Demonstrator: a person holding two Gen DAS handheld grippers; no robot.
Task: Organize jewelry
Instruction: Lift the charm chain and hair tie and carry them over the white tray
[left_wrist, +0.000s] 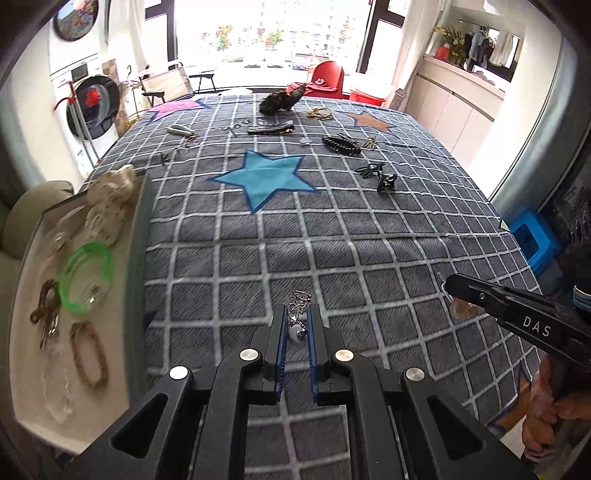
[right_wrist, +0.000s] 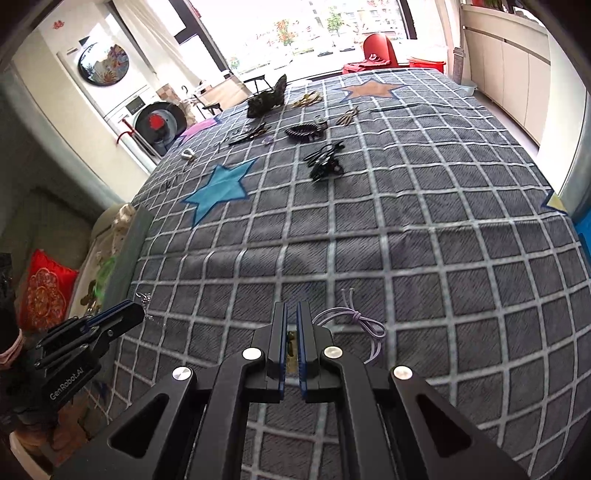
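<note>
Nearest to us, our left gripper (left_wrist: 297, 314) is clamped on a silver filigree earring (left_wrist: 298, 308), whose openwork top sticks out past the fingertips while a pale bead (left_wrist: 297, 335) hangs between the blue pads. Our right gripper (right_wrist: 291, 317) has its fingers drawn almost together on a small brassy piece (right_wrist: 291, 338); in the left wrist view that piece (left_wrist: 462, 309) shows as a gold disc under the right gripper's tip. Just right of the right gripper, a lilac cord (right_wrist: 354, 319) tied in a bow lies on the grey checked cloth (right_wrist: 424, 229). To our left sits a pale tray (left_wrist: 31, 373) holding a green bangle (left_wrist: 86, 277), a beaded brown bracelet (left_wrist: 88, 358) and a cream scrunchie (left_wrist: 109, 201). Further out, beyond the blue star (left_wrist: 262, 177), we see black hair clips (left_wrist: 380, 176), a black coiled hair tie (left_wrist: 340, 144), and a dark scrunchie (left_wrist: 277, 100) near the far edge.
</note>
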